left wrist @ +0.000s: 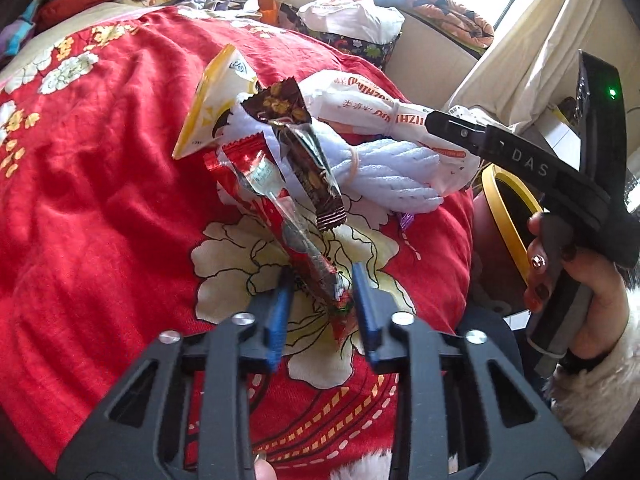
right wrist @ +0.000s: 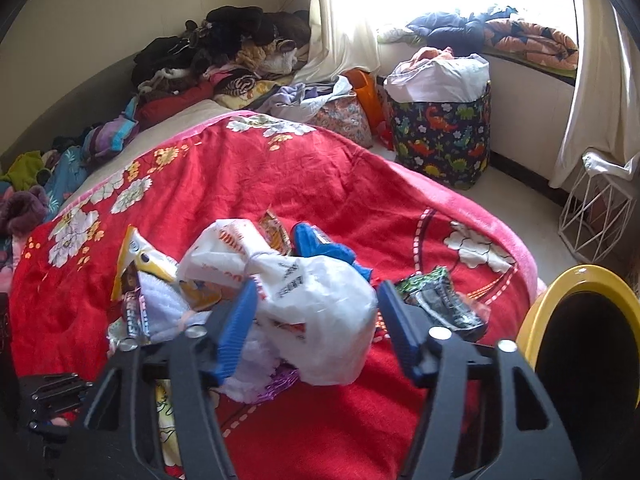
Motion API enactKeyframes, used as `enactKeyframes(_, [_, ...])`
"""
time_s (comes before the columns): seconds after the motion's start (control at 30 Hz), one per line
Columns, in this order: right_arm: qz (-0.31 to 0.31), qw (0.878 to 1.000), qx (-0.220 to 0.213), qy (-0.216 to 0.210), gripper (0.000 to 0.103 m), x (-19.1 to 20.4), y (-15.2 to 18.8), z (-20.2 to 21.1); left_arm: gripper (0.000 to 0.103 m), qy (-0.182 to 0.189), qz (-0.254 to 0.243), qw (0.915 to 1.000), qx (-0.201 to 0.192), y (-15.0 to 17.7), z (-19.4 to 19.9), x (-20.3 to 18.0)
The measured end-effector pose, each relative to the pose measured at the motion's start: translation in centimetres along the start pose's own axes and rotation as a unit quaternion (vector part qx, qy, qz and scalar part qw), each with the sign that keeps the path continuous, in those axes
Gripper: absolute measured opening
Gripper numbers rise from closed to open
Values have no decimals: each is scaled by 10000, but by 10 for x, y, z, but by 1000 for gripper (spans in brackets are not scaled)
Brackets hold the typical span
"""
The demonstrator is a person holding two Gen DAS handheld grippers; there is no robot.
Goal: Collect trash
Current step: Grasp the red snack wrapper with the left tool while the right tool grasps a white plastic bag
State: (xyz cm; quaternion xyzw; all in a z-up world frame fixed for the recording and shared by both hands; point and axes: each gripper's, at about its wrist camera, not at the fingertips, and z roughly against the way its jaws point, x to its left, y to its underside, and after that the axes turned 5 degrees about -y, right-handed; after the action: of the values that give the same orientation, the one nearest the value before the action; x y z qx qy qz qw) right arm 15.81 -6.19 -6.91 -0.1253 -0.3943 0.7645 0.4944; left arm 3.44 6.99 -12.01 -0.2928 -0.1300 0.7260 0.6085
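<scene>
Looking forward along the left gripper (left wrist: 322,300), its two blue pads stand narrow, with the near end of a long red snack wrapper (left wrist: 280,216) between them. Its long axis runs straight away from the gripper, so the tail lies in the gap and the rest stretches ahead onto the red floral blanket (left wrist: 100,200). Whether the pads already press on the foil cannot be told; a thin gap seems to show on each side. Just beyond it lie a brown wrapper (left wrist: 304,152), a yellow and white packet (left wrist: 216,108) and a lilac cloth (left wrist: 384,168). Ahead and to the right, the right gripper comes in from the side, its finger (left wrist: 452,126) over a tied white plastic bag (left wrist: 360,104). Behind that sits a yellow-rimmed bin (left wrist: 508,204).

Looking forward along the right gripper (right wrist: 316,316), its jaws stand half open, astride the white plastic bag (right wrist: 304,280), which bulges between the pads and lies directly ahead. The left pad (right wrist: 236,320) seems to touch the bag; the right one looks just clear. A green and black wrapper (right wrist: 440,300) lies just right of the jaws. The bin's yellow rim (right wrist: 560,280) is off to the right, nearer this hand than the other, so the bag has the shorter trip.
</scene>
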Motion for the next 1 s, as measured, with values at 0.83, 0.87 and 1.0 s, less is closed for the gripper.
enactKeyframes(0.83, [-292,9951,-938,-83,29,-3,10,77,5,104,-72,9966,-809,-22,45,-12])
enactKeyframes(0.87, [-315,9949,-954,-75,29,-4,10,79,5,121,-87,9965,-827,-23,46,-15])
enactKeyframes(1.0, [-389,9938,-1044,-61,29,-7,12,89,5,179,-164,9959,-876,-25,49,-21])
